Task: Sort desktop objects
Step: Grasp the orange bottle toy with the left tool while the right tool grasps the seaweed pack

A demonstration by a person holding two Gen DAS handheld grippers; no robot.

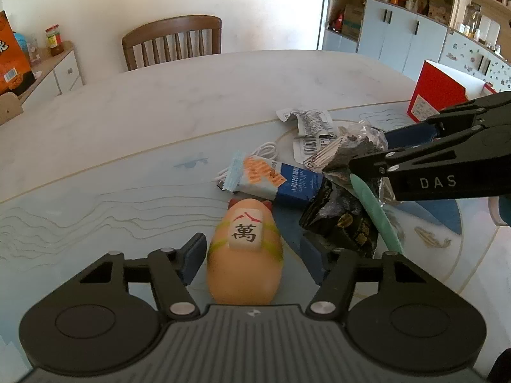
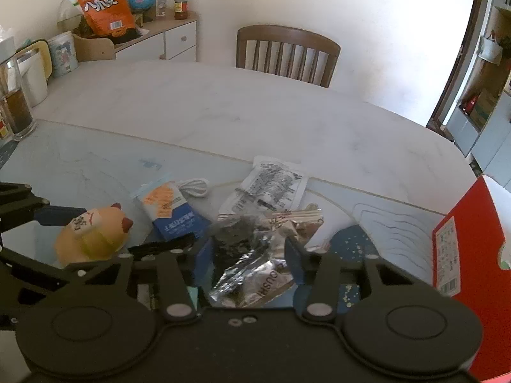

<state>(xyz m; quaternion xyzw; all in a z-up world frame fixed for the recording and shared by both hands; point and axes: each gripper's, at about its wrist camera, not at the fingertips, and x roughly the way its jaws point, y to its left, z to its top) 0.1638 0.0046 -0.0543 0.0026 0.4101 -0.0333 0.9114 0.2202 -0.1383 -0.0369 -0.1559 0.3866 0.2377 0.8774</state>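
Left wrist view: the left gripper (image 1: 252, 255) sits around a round, peach-coloured rubber pig toy (image 1: 245, 252) with a white tile on its back. The toy stands on the pale table (image 1: 179, 102), right between the jaws. The left pad (image 1: 191, 257) is just beside its side; I cannot tell if it is pressing yet. The toy looks soft, light and smooth, so it may slip. Its fat middle seems the best place to squeeze. The right gripper (image 1: 348, 166) reaches into the pile by a thin green stick (image 1: 377, 214) and a blue and white packet (image 1: 281, 182).

Right wrist view: the right gripper (image 2: 249, 252) has its jaws pulled in close on a shiny, crinkly silver and black wrapper (image 2: 249, 255). It looks light and floppy, and should crush easily. Only this view shows that hold, plus the wooden sticks (image 2: 300, 215) behind. The other view alone shows the toy's tile clearly.
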